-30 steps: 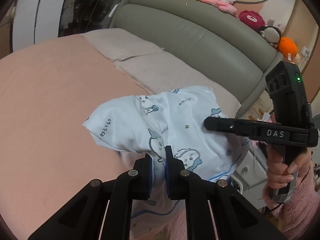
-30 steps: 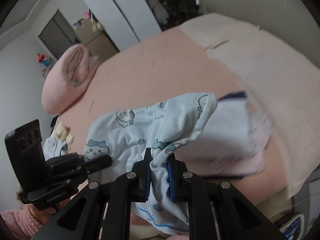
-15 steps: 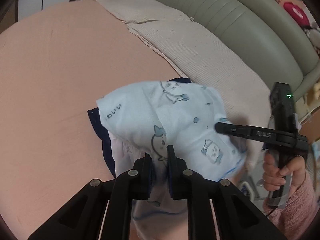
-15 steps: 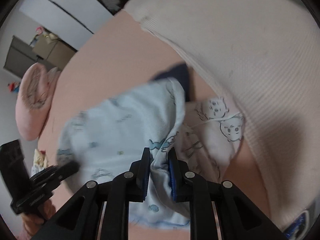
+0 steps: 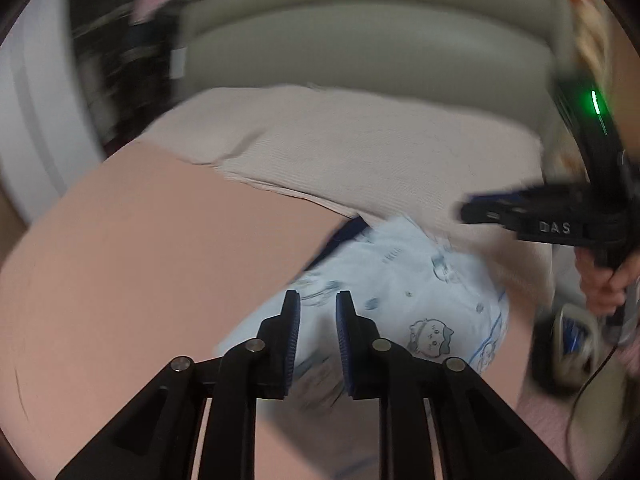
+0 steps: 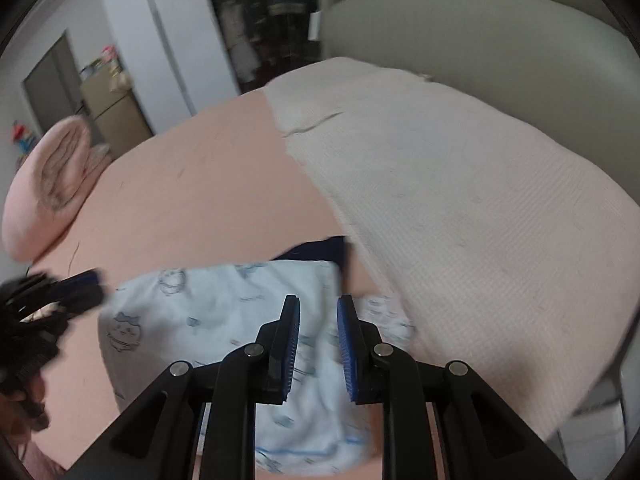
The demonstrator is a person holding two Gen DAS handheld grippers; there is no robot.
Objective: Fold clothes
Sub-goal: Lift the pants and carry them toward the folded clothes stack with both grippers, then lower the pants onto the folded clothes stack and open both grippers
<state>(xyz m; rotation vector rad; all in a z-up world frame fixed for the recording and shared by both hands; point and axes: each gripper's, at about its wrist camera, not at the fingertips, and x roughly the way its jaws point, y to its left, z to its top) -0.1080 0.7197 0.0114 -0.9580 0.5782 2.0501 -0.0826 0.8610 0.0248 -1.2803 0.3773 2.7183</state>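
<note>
A light blue garment (image 5: 400,280) printed with cartoon animals lies folded on the pink bed sheet (image 5: 140,240). It rests on a dark navy piece (image 6: 320,246) and a white printed piece (image 6: 384,316). My left gripper (image 5: 318,312) hovers over its near left part with jaws opening; its pads are clear of the cloth. My right gripper (image 6: 318,312) stands over the garment (image 6: 208,312) near its right edge, jaws also opening and gripping nothing. Each gripper shows in the other's view: the right gripper (image 5: 466,213) and, blurred, the left gripper (image 6: 96,284).
A beige knit blanket (image 6: 460,200) covers the bed behind the clothes, up to a grey-green padded headboard (image 5: 360,48). A pink pillow (image 6: 52,184) lies at the far left of the bed. A slipper (image 5: 568,340) sits on the floor past the bed's edge.
Both grippers were shut on the light blue garment and held it above the bed. They lowered it onto the pile and let go, and their jaws now stand apart.
</note>
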